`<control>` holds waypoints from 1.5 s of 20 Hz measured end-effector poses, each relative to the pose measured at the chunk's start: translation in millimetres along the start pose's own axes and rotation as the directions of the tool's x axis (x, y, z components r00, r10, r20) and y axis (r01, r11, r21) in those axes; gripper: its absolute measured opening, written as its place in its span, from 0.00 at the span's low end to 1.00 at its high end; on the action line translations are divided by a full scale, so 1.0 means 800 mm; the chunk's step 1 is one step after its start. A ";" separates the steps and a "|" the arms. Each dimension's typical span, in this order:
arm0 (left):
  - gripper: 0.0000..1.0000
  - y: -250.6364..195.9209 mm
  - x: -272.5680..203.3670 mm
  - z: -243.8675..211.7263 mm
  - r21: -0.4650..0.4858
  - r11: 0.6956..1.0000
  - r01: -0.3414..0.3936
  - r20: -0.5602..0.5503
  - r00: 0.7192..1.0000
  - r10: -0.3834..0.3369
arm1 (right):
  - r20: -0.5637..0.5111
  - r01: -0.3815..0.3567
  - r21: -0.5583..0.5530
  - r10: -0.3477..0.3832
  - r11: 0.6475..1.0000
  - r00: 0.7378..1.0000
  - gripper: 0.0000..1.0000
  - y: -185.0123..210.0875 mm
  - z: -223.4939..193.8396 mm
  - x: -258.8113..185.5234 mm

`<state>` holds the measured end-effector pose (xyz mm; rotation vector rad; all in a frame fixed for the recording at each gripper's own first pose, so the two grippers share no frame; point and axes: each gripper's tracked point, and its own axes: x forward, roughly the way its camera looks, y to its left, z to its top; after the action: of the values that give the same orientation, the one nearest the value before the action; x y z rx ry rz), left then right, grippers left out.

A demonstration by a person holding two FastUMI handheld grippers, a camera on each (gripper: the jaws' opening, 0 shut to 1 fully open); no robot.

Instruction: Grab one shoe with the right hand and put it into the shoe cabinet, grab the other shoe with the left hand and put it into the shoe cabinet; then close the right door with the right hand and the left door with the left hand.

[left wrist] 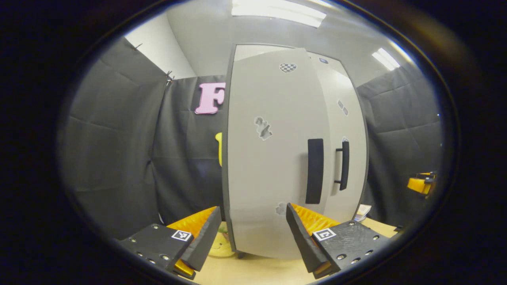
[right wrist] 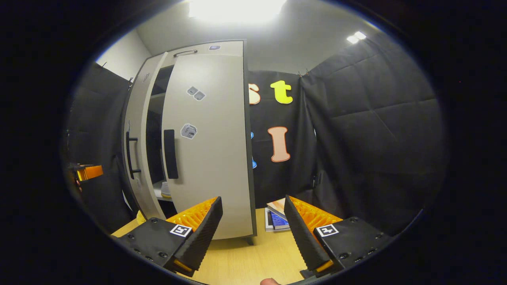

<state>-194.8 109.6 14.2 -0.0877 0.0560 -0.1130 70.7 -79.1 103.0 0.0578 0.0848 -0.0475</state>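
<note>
Cabinet (right wrist: 206,150) doors ajar; pale thing inside, maybe shoe (right wrist: 165,190). Left gripper (left wrist: 253,233), right gripper (right wrist: 253,229): jaws apart, empty.

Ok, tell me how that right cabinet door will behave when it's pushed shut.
The right door looks like a flat rigid panel, so it should probably swing without flexing. It stands slightly ajar, so likely a short push. Its smooth face may let the fingers slide; the handle seems surer.

Grey shoe cabinet (right wrist: 206,158) upright; doors ajar, shoe (right wrist: 166,190) inside.
</note>
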 end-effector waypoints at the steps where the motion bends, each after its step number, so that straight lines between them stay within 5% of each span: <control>1: 0.96 0.008 -0.014 0.002 0.004 1.000 -0.012 0.002 1.000 0.012 | 0.007 0.001 -0.009 -0.001 1.000 1.000 0.98 -0.001 0.004 -0.005; 14: 0.95 0.085 -0.144 -0.010 0.051 0.988 -0.145 -0.012 0.989 0.145 | 0.030 -0.076 -0.074 0.078 0.994 0.996 0.98 -0.006 0.001 -0.060; 30: 0.93 0.107 -0.180 -0.021 0.069 0.975 -0.211 -0.032 0.976 0.213 | 0.045 -0.067 -0.076 0.070 0.995 0.996 0.96 -0.034 0.002 -0.079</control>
<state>-329.1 209.6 -3.0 -0.0139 0.1002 0.0971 6.7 -103.5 108.8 -0.0147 0.0365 0.0230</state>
